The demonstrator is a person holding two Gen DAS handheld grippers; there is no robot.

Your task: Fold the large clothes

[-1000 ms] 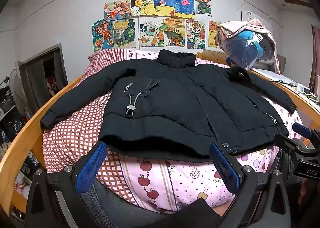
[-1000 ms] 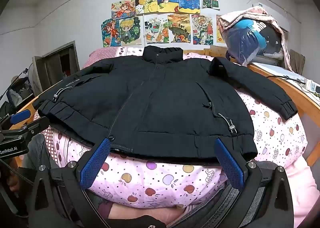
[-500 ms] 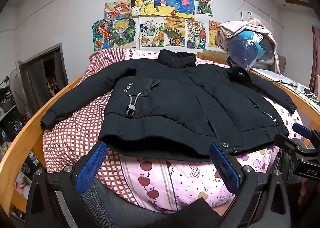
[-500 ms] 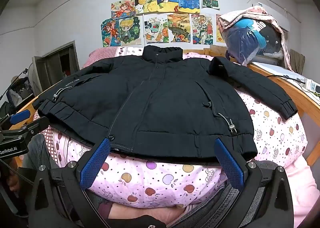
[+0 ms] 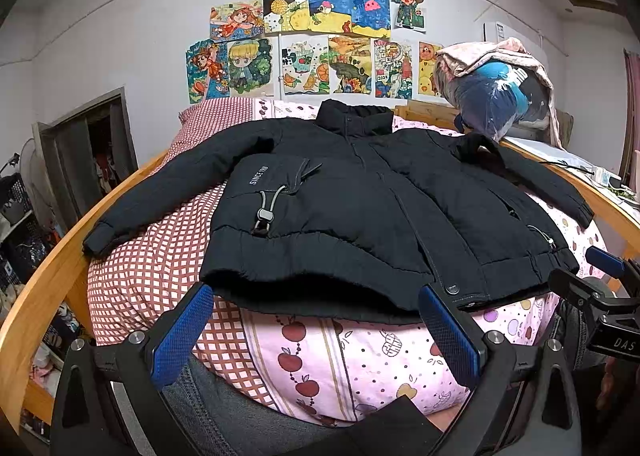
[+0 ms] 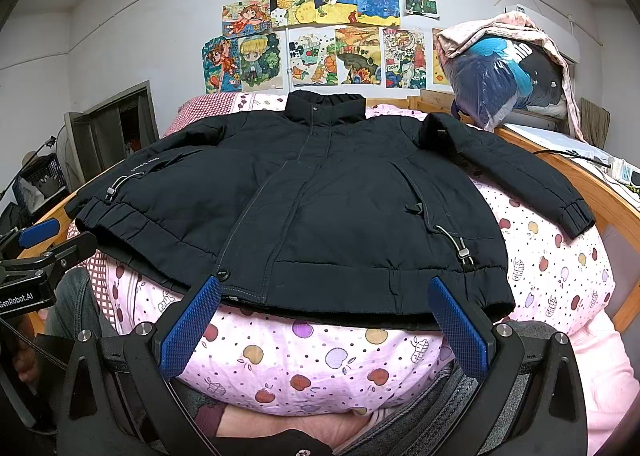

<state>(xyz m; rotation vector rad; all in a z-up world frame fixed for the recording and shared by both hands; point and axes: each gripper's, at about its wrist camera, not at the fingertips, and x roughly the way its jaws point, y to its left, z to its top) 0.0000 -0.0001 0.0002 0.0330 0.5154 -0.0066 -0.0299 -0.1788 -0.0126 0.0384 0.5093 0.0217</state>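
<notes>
A black padded jacket (image 5: 360, 191) lies front up on the bed, collar at the far end, both sleeves spread outward. It also shows in the right wrist view (image 6: 332, 195). My left gripper (image 5: 316, 320) is open and empty, just short of the jacket's hem on its left half. My right gripper (image 6: 324, 316) is open and empty, just short of the hem on its right half. Each gripper appears at the edge of the other's view: the right one (image 5: 600, 288), the left one (image 6: 36, 256).
The bed has a pink fruit-print quilt (image 6: 320, 360) and a red checked cover (image 5: 140, 276), with a wooden rail (image 5: 36, 296) on both sides. A bundle of bagged clothes (image 6: 504, 75) sits at the far right. A dark cupboard (image 5: 88, 159) stands left.
</notes>
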